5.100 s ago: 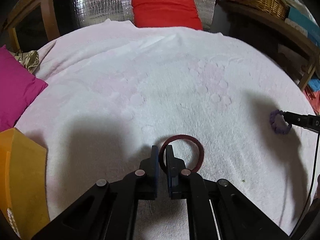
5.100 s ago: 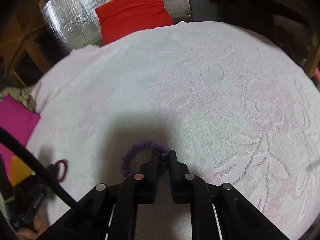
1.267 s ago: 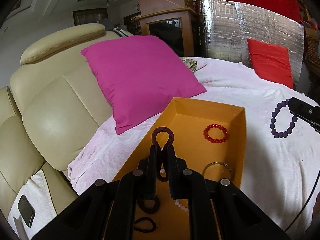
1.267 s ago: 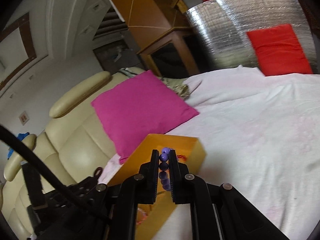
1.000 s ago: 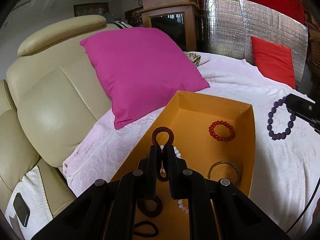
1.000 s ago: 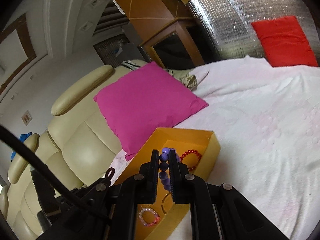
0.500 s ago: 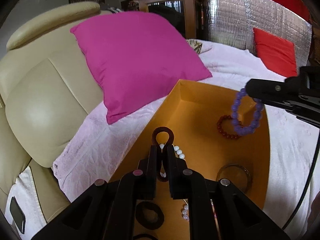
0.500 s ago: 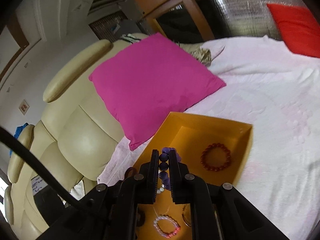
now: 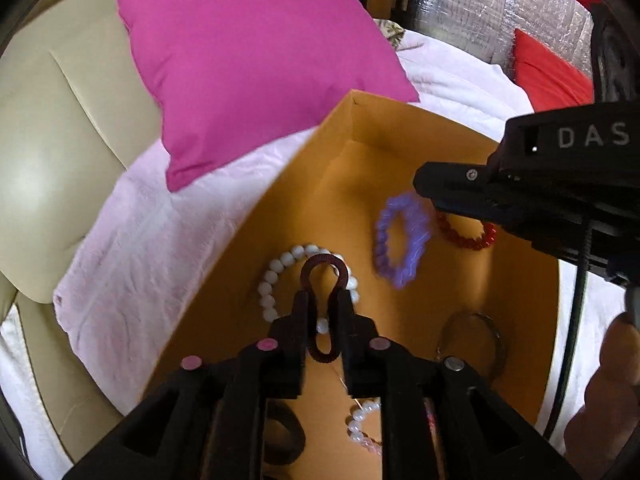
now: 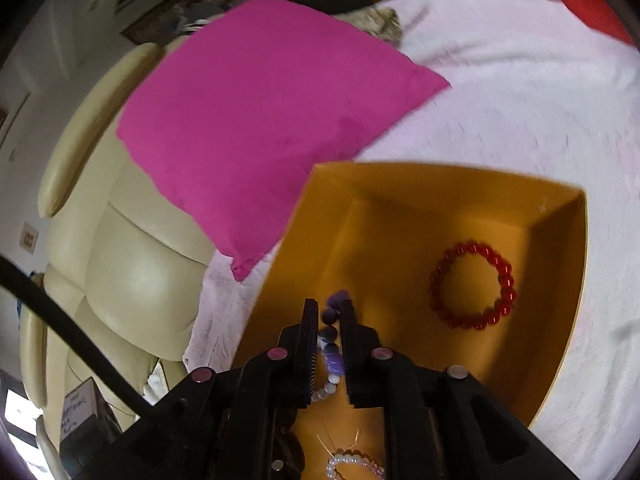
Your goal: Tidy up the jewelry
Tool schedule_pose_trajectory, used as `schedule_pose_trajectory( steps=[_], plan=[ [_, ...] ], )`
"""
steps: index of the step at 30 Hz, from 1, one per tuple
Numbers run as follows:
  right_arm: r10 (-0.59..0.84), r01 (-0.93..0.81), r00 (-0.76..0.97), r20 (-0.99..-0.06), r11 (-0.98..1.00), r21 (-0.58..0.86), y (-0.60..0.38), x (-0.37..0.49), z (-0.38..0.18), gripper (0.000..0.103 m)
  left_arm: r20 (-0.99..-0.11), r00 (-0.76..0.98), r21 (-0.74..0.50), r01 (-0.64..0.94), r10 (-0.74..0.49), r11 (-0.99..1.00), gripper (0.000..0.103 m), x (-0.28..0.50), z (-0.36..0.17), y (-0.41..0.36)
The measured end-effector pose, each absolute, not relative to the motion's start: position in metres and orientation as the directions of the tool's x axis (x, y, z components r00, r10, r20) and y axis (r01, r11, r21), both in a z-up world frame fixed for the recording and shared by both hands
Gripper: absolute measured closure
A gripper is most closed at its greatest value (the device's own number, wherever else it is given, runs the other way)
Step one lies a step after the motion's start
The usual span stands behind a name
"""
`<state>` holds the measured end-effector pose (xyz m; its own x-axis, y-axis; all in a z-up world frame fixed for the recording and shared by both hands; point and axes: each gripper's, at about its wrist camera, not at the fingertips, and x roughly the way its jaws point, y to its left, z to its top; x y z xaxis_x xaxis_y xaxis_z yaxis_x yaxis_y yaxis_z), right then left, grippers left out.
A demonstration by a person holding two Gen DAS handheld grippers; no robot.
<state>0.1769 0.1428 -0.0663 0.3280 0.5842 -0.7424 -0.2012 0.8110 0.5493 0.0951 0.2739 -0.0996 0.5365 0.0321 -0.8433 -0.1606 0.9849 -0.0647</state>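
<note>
An open orange box (image 9: 400, 128) (image 10: 400, 184) lies on the white bedspread. My left gripper (image 9: 323, 300) is shut on a dark red ring bracelet (image 9: 323, 265) and holds it above the box. My right gripper (image 10: 329, 312) is over the box; in the left wrist view its tip (image 9: 432, 184) sits just above a blurred purple bead bracelet (image 9: 402, 236) that hangs in the air. In the right wrist view purple beads (image 10: 331, 332) still show between its fingers. In the box lie a red bead bracelet (image 10: 474, 286) (image 9: 466, 236) and a white pearl bracelet (image 9: 276, 280).
A magenta pillow (image 9: 256, 52) (image 10: 264, 108) leans on a cream sofa (image 9: 48, 152) left of the box. More in the box: a metal bangle (image 9: 476, 336), dark hair ties (image 9: 286, 436), a pale bead string (image 9: 362, 424). A red cushion (image 9: 548, 72) lies far right.
Both grippers have moved down into the box. The purple bracelet now dangles blurred below the right gripper's tip, lower in the box than before. The left gripper still holds the dark red ring.
</note>
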Motion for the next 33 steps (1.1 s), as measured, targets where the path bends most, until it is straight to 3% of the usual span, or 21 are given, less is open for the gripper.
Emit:
schedule_pose_trajectory(
  steps=[1, 2, 4, 13, 16, 18, 22, 29, 33],
  plan=[
    [0.573, -0.187, 0.322, -0.754, 0.819, 0.542, 0.141, 0.177, -0.068, 0.088, -0.845, 0.534, -0.063, -0.159, 0.032, 0.985, 0.077, 0.094, -0.099, 0.274],
    [0.548, -0.173, 0.322, -0.772, 0.836, 0.521, 0.138, 0.176, -0.069, 0.079, -0.844, 0.535, -0.051, -0.163, 0.045, 0.985, 0.069, 0.09, -0.098, 0.273],
    [0.54, -0.166, 0.321, -0.778, 0.841, 0.516, 0.132, 0.174, -0.068, 0.07, -0.836, 0.546, -0.035, -0.168, 0.063, 0.985, 0.064, 0.083, -0.093, 0.274],
    [0.473, -0.26, 0.452, -0.756, 0.881, 0.396, 0.096, 0.119, -0.01, 0.068, -0.74, 0.654, 0.04, -0.187, 0.155, 0.981, 0.036, 0.016, -0.035, 0.283],
    [0.416, -0.318, 0.535, -0.735, 0.905, 0.282, 0.085, 0.086, 0.014, 0.05, -0.667, 0.708, 0.095, -0.229, 0.233, 0.969, 0.026, -0.018, -0.008, 0.299],
    [0.388, -0.366, 0.604, -0.696, 0.911, 0.19, 0.077, 0.055, 0.033, 0.045, -0.615, 0.734, 0.1, -0.29, 0.289, 0.952, 0.017, -0.045, 0.013, 0.309],
    [0.409, -0.449, 0.646, -0.645, 0.887, 0.112, 0.072, 0.002, 0.06, 0.035, -0.553, 0.744, 0.092, -0.391, 0.374, 0.916, 0.016, -0.089, 0.046, 0.316],
    [0.438, -0.495, 0.66, -0.61, 0.865, 0.085, 0.079, -0.086, 0.086, 0.035, -0.543, 0.763, 0.093, -0.36, 0.351, 0.928, 0.016, -0.147, 0.07, 0.297],
    [0.439, -0.489, 0.656, -0.613, 0.867, 0.098, 0.081, -0.117, 0.085, 0.035, -0.507, 0.774, 0.156, -0.351, 0.379, 0.924, 0.016, -0.17, 0.085, 0.28]
  ],
)
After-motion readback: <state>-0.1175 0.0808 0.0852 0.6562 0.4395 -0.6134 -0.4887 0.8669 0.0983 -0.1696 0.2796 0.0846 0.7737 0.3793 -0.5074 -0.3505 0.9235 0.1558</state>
